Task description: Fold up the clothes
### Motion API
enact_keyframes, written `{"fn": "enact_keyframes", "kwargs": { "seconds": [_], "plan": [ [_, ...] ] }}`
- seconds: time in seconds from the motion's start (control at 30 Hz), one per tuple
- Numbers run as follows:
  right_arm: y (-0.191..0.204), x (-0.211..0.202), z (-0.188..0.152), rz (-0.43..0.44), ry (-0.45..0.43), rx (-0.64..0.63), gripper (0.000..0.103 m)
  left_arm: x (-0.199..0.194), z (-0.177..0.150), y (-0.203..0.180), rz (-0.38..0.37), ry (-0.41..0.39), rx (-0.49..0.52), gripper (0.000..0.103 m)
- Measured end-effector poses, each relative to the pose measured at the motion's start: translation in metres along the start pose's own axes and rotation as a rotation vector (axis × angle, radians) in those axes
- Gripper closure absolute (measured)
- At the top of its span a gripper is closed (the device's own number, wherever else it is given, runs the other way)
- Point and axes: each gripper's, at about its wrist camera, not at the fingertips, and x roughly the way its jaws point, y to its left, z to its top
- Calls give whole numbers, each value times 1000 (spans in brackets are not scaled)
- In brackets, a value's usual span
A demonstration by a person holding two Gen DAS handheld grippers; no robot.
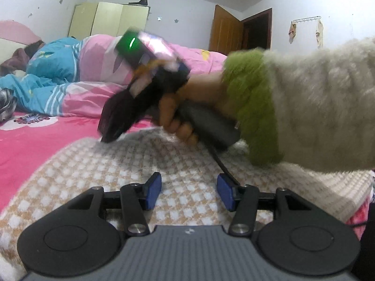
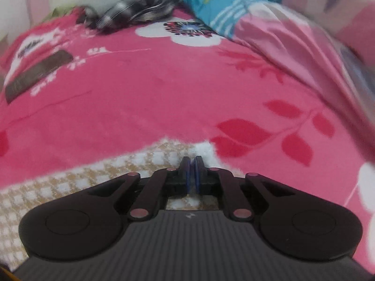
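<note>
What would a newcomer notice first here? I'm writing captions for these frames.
The hot-pink floral bedsheet fills both views, with a beige checkered garment spread on its near side. The right gripper is shut at that garment's far edge, while a rumpled pink and blue quilt is heaped behind.

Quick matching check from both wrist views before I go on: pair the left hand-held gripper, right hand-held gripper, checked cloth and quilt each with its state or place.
Things:
1. left hand-held gripper
2. right hand-held gripper
3. checked cloth
4. quilt

States or places:
A. heaped at the far side of the bed
B. jaws closed at the cloth's edge
C. jaws apart above the cloth, holding nothing
D. spread on the pink sheet under both grippers

Pairs: 1-C, 2-B, 3-D, 4-A
</note>
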Motion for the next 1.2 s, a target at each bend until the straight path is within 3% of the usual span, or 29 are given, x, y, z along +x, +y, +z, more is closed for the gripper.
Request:
{"fn": "enact_keyframes", "kwargs": {
  "seconds": [0.1, 0.23, 0.37, 0.5, 0.57, 0.7, 0.8, 0.87, 0.93, 1.0, 1.07, 1.13, 1.2],
  "plan": [
    [-19, -50, 1, -17, -84, 45, 98, -4, 3, 9, -41, 2, -64, 46],
    [-53, -141, -33, -133, -200, 139, 97, -11, 8, 23, -113, 21, -147, 37],
    [-76, -206, -107, -279, -229, 239, 96, -13, 18, 24, -140, 61, -173, 36],
    [-89, -212, -168, -334, -201, 338, 96, 3, 42, 23, -116, 92, -177, 36],
    [-94, -206, -184, -311, -225, 375, 96, 25, 61, 25, -83, 130, -193, 36],
    [-87, -186, -188, -248, -274, 357, 96, 90, 89, 41, -85, 216, -282, 36],
    [-74, -171, -184, -208, -275, 270, 96, 132, 87, 55, -62, 298, -310, 39],
    [-72, -169, -189, -232, -259, 219, 96, 141, 81, 70, -30, 318, -330, 56],
    [-88, -181, -206, -281, -247, 256, 94, 139, 79, 89, -20, 320, -362, 54],
    [-122, -200, -235, -320, -246, 380, 94, 132, 78, 107, 16, 315, -382, 63],
    [-155, -218, -269, -459, -203, 517, 95, 128, 78, 124, 19, 312, -417, 64],
    [-177, -236, -297, -489, -215, 652, 84, 128, 82, 128, 40, 316, -408, 63],
    [-179, -247, -304, -537, -209, 680, 85, 126, 92, 121, 67, 294, -365, 50]
  ]
}}
